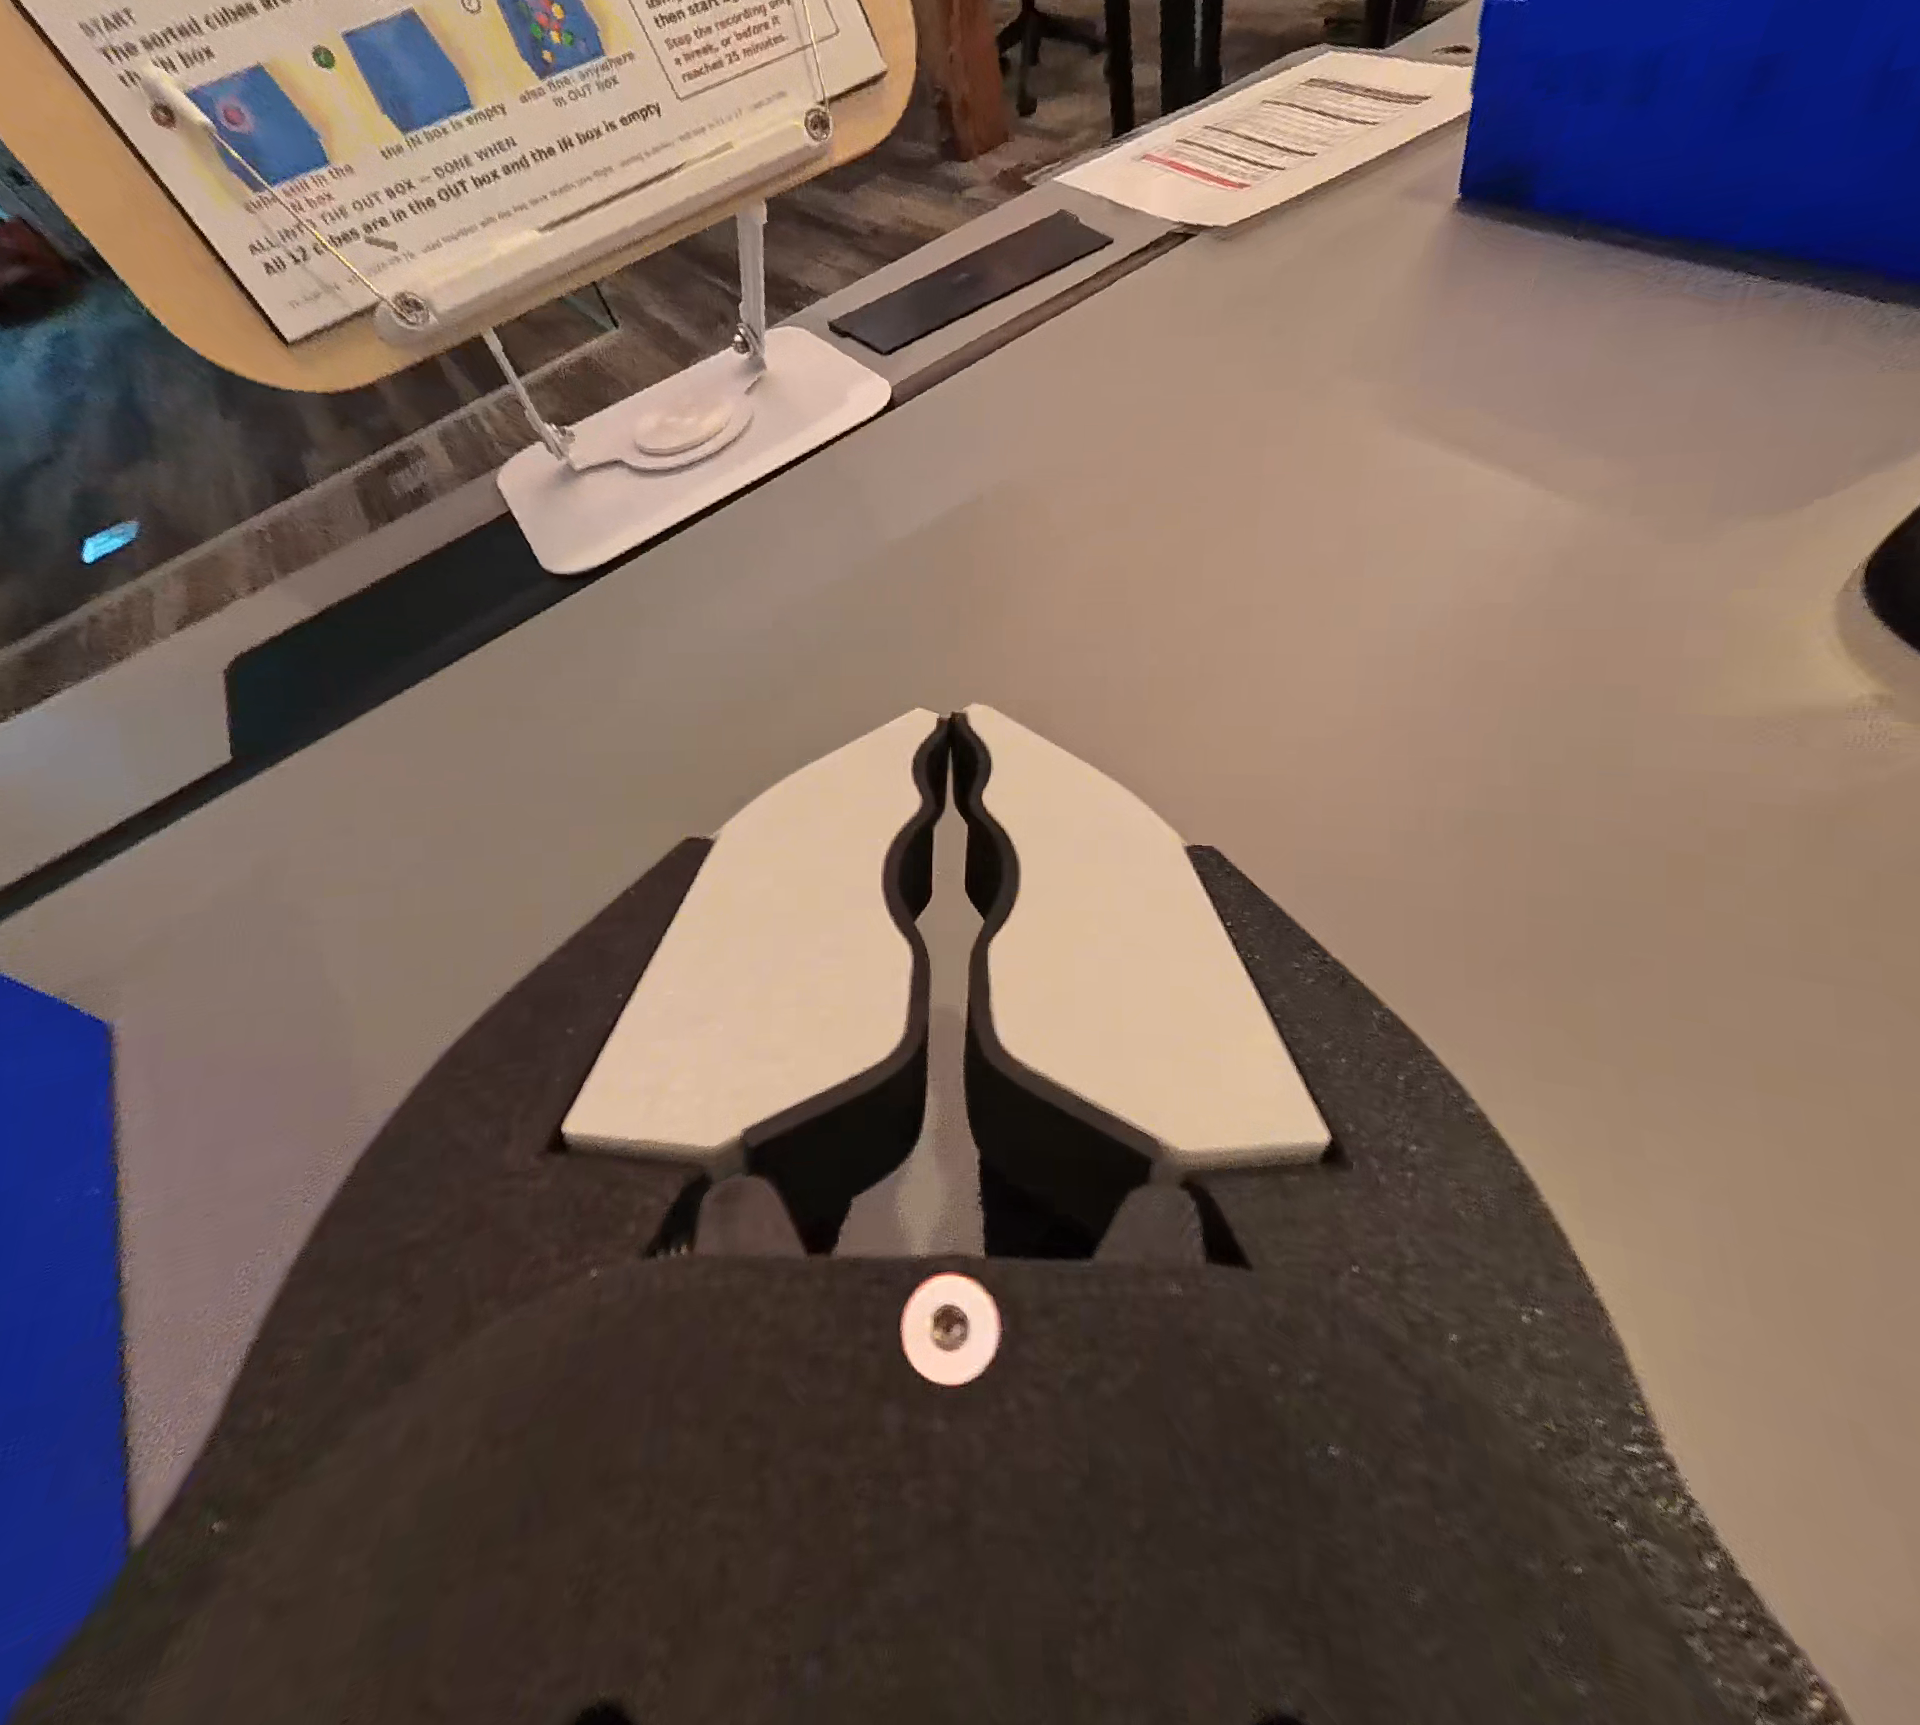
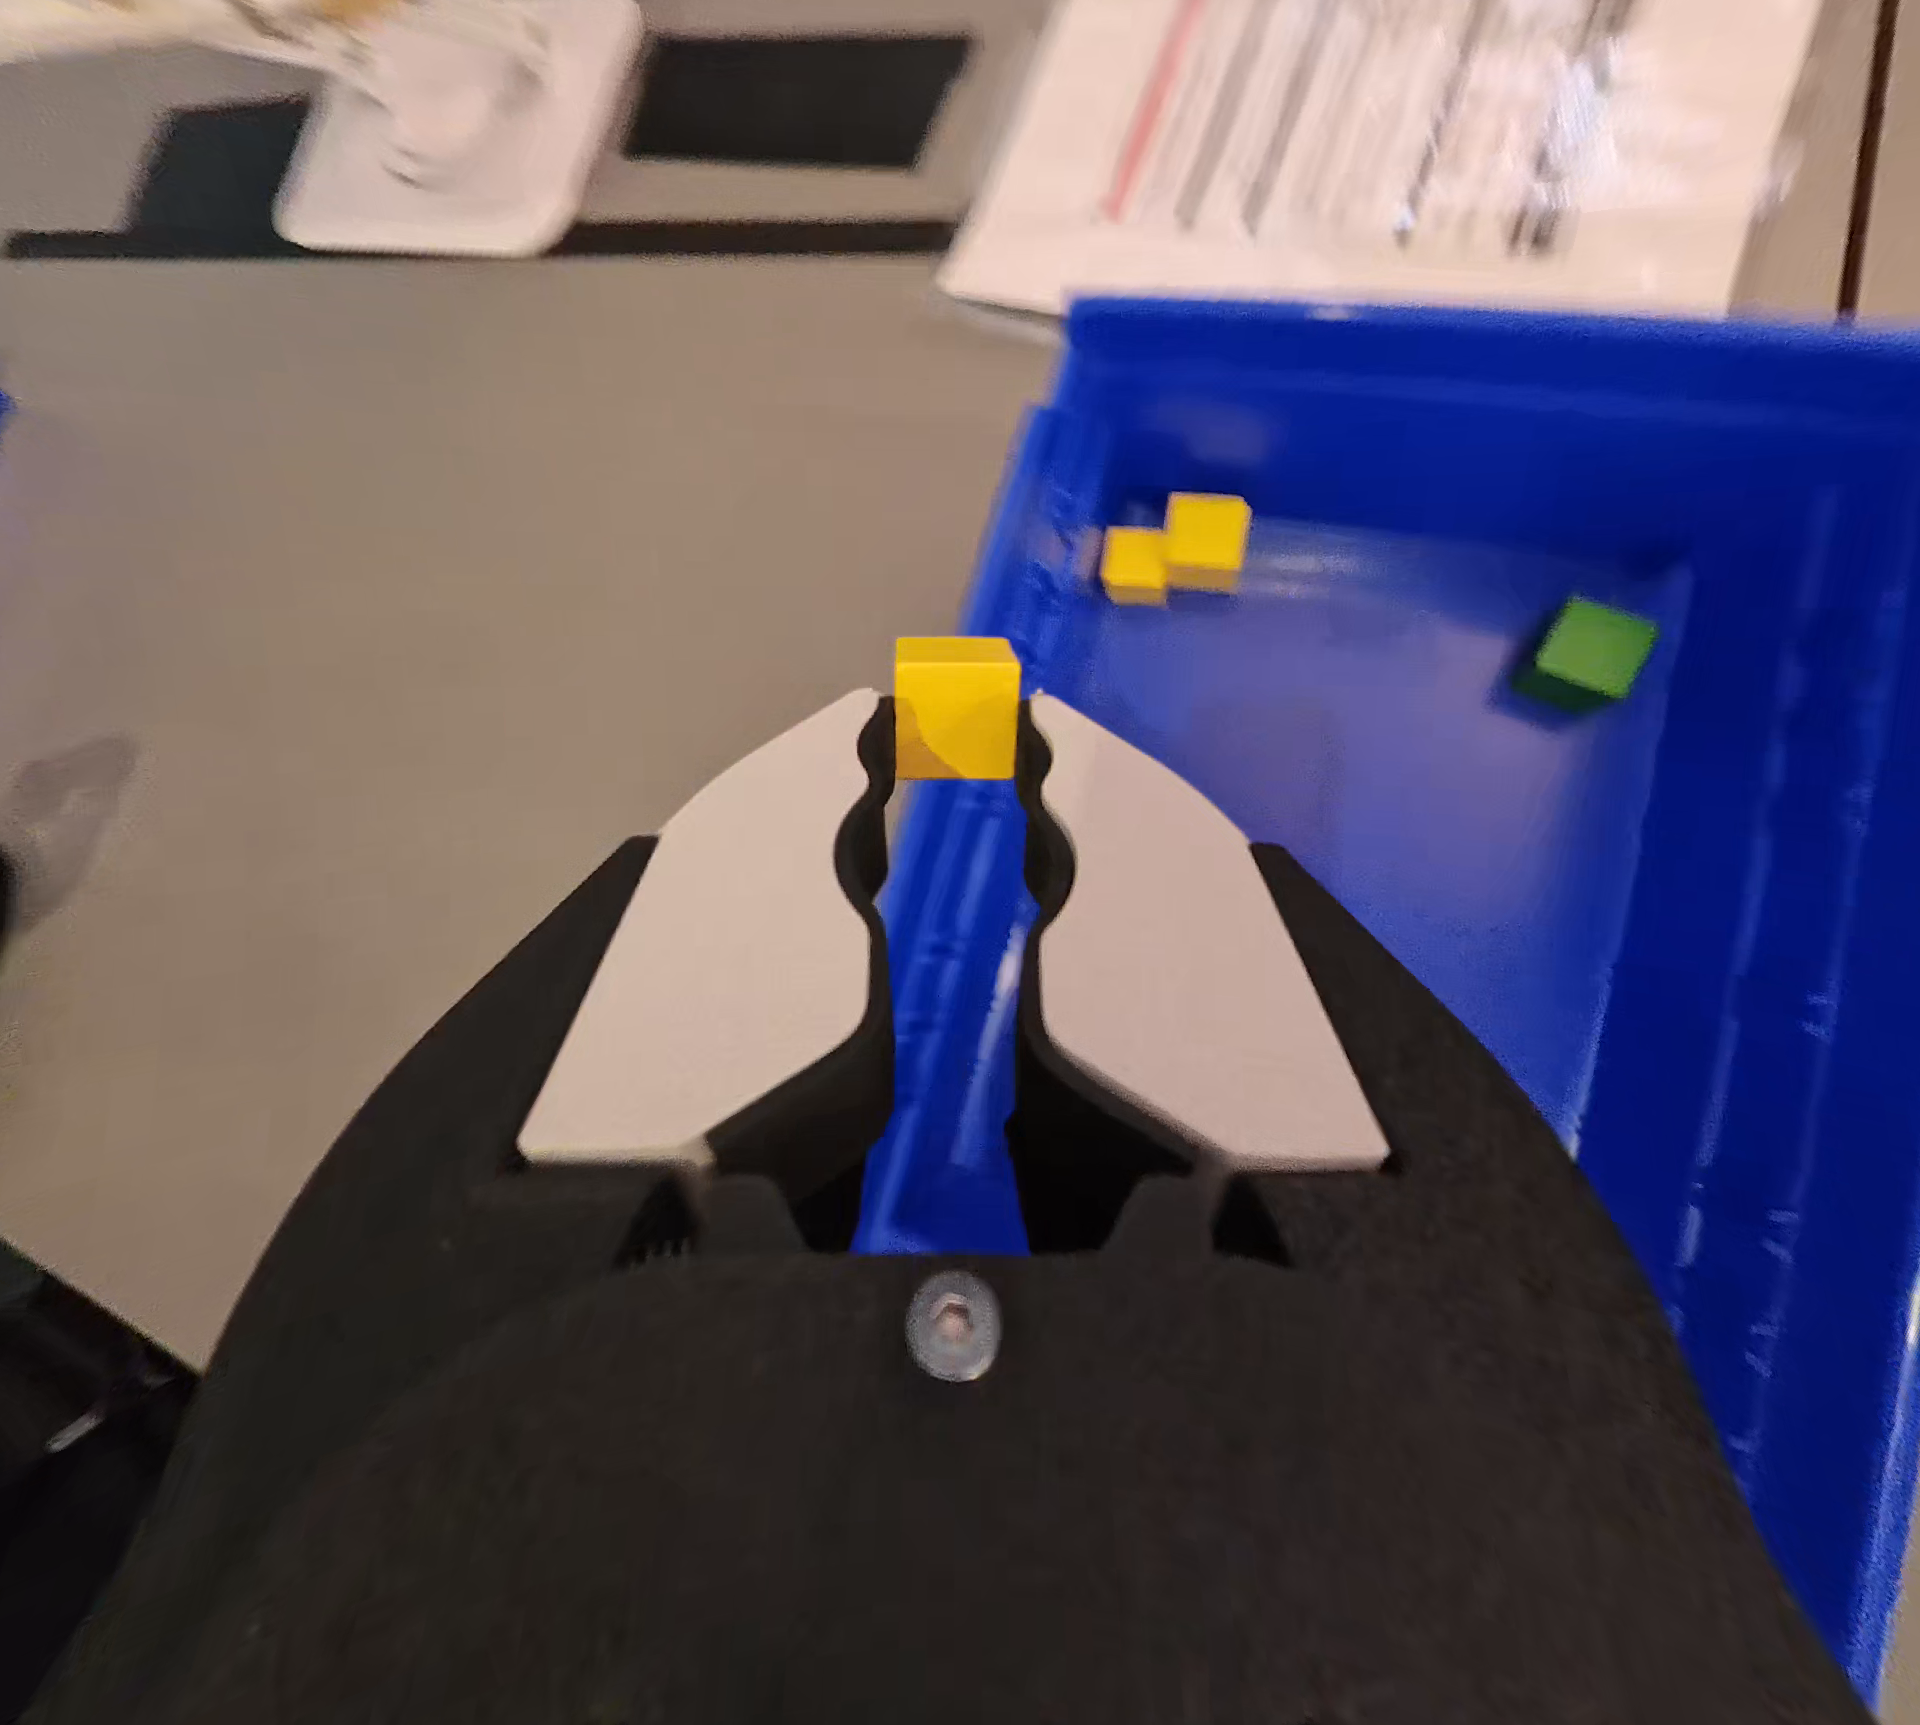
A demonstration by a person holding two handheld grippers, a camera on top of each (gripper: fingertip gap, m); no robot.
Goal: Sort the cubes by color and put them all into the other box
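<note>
While the right gripper [image 2: 954, 701] is clamping a yellow cube [image 2: 954, 707] between its fingertips, that cube is hanging over the near-left wall of the blue box [image 2: 1766, 844], at the rim line. Inside the box, two more yellow cubes [image 2: 1179, 548] are sitting side by side, touching, in the far-left corner of the floor. A green cube [image 2: 1590, 662] is lying tilted near the far-right corner, well apart from the yellow pair. The middle of the box floor is showing bare blue. The right view is blurring, so finer detail of the walls cannot be told.

The left gripper [image 1: 952, 719] is holding nothing; its fingertips are meeting, with a wavy gap behind them. It is hovering over the grey table [image 1: 1351, 636]. A corner of a second blue box [image 1: 52, 1260] is showing at the near-left edge of that view; its contents are hidden. The first box is standing far right there [image 1: 1683, 106], interior mostly out of sight.

Along the far table edge, a white stand [image 1: 696, 449] is carrying an instruction sheet [image 1: 436, 13]; a black plate [image 1: 966, 278] and a printed paper [image 1: 1268, 132] are lying to its right. Between the two boxes, open table is running wide.
</note>
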